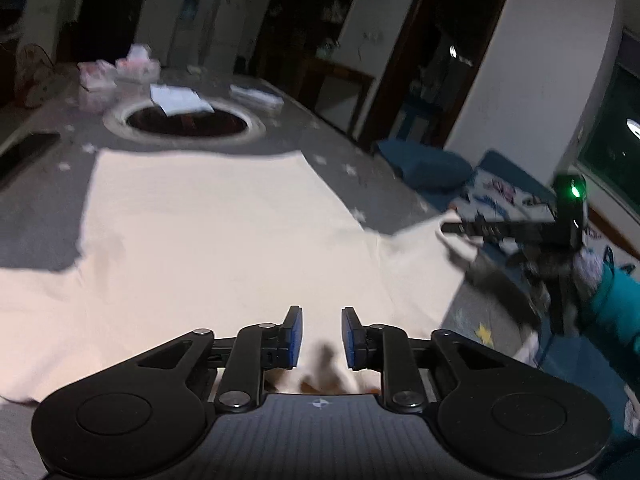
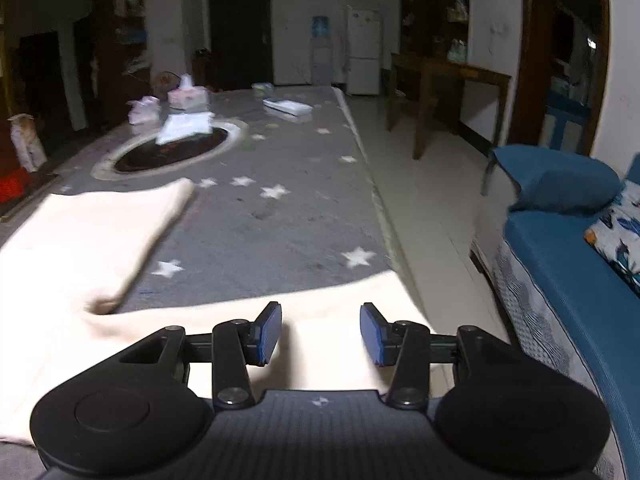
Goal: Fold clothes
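A cream-coloured garment [image 1: 208,232] lies spread flat on the grey star-patterned rug [image 1: 36,216]. My left gripper [image 1: 321,338] is open, just above the garment's near edge, nothing between its blue pads. My right gripper [image 2: 320,334] is open and empty over the garment's right sleeve [image 2: 332,320]. The garment's body [image 2: 80,232] lies to its left. In the left wrist view the right gripper [image 1: 452,232] shows at the right, at the tip of that sleeve [image 1: 420,248], held by a hand in a teal sleeve.
Folded white clothes [image 2: 186,128] lie on the rug's dark oval [image 2: 172,150], with more small piles [image 2: 188,96] behind. A blue sofa with cushions [image 2: 560,240] stands to the right, across a strip of tiled floor [image 2: 424,208]. A wooden table [image 2: 448,92] stands beyond.
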